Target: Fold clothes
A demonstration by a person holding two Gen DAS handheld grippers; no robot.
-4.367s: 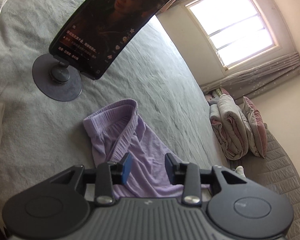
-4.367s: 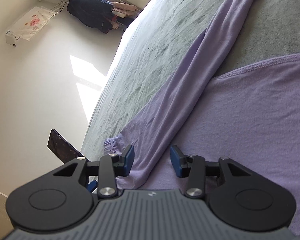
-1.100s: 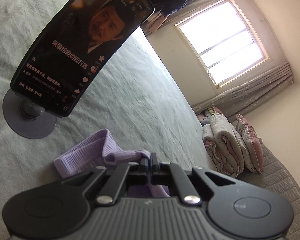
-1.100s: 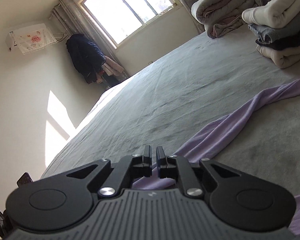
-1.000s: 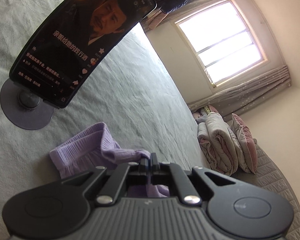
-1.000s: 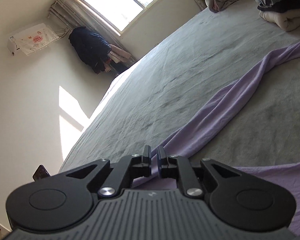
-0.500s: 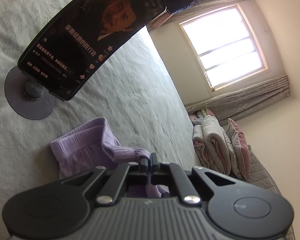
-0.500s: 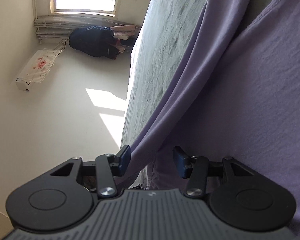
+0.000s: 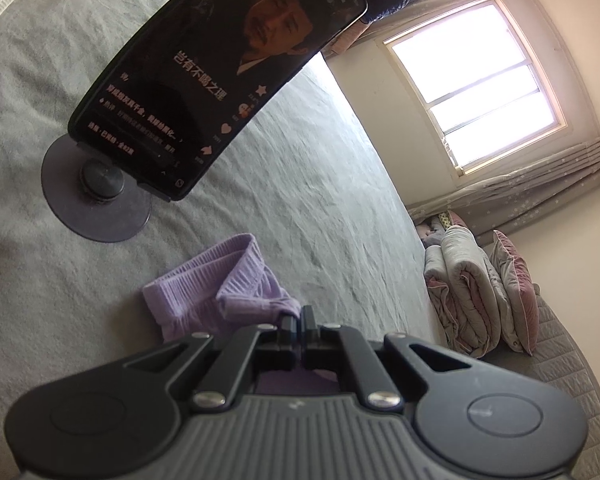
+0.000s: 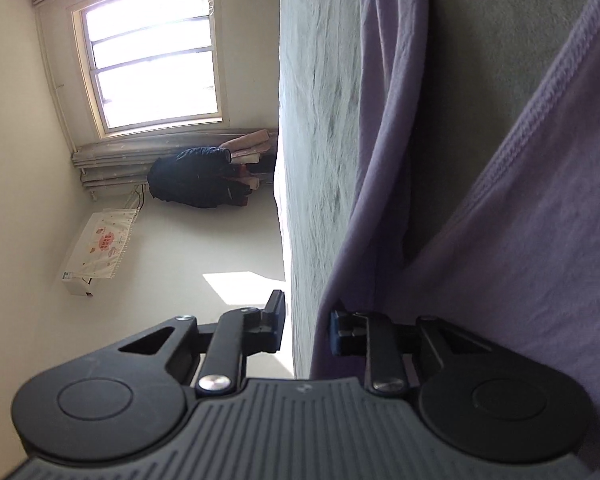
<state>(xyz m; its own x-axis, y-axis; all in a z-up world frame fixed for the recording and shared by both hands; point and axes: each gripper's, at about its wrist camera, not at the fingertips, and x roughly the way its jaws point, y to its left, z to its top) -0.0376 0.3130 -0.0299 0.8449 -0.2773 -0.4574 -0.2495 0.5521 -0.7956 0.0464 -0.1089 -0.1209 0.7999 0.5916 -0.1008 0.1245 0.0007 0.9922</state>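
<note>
Pinching a ribbed cuff of the purple top (image 9: 216, 292), the left tongs (image 9: 298, 322) are clamped tight on a bunched bit of fabric, just in front of the phone (image 9: 220, 76) on its round stand (image 9: 96, 200), which sits on the grey bed (image 9: 300, 184). The right tongs (image 10: 306, 326) have just been narrowing and now stand partly apart, rolled on their side; a sleeve (image 10: 384, 128) of the top hangs past the inner face of one blue pad, but the pads do not look pressed on it. The rest of the top lies spread over the bed on the right of that view, with a stitched hem (image 10: 548, 128) running across it.

The main risk, as I judge it, is the right tongs closing on only a thin edge of sleeve, or on none, so the sleeve slips free when lifted and the fold comes out crooked. They could also catch the bed cover along with the sleeve, since the cover lies right beside the gap. On the left, the grip holds a crumpled wad, not a flat edge, so pulling may leave a twisted cuff. A wide swing of the left tongs could knock the stand over
</note>
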